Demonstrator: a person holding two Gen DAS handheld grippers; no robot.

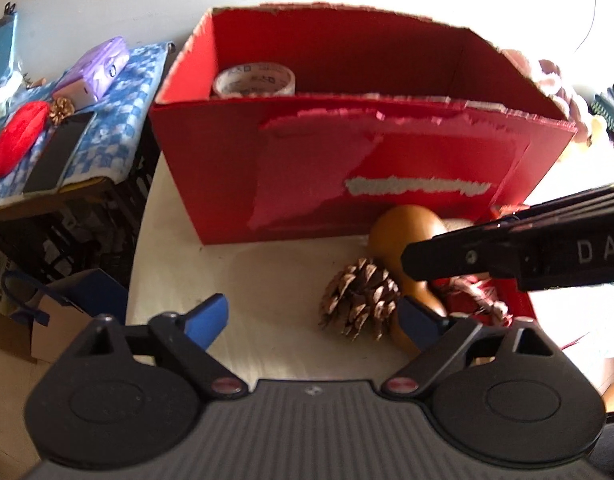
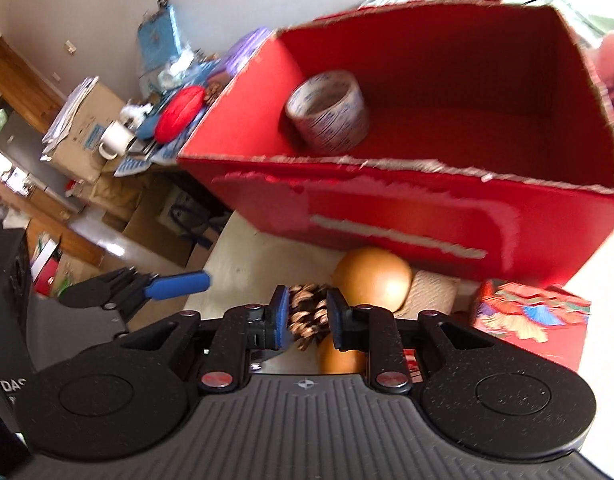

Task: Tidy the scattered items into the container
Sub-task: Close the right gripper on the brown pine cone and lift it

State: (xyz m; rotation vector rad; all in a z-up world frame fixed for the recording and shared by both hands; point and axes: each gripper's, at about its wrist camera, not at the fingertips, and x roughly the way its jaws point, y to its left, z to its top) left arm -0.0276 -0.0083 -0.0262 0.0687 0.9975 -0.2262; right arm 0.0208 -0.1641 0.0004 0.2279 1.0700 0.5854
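A red cardboard box (image 1: 387, 184) (image 2: 407, 216) with torn rims stands on the pale table; a roll of tape (image 1: 254, 80) (image 2: 327, 114) lies inside it at the left. In front of the box lie a pine cone (image 1: 357, 298) and a brown gourd (image 1: 411, 232) (image 2: 373, 276). My left gripper (image 1: 313, 316) is open and empty, low over the table just left of the pine cone. My right gripper (image 2: 307, 318) is closed around the pine cone (image 2: 307, 312), its blue pads at either side of it. The right gripper's body (image 1: 527, 256) crosses the left wrist view.
A red patterned box (image 2: 531, 316) lies at the right by the gourd. Left of the table stands a crate topped with a blue checked cloth (image 1: 107, 120), a red pouch (image 1: 15, 144) and a purple pack (image 1: 103, 64). Cardboard boxes (image 2: 87, 128) sit on the floor beyond.
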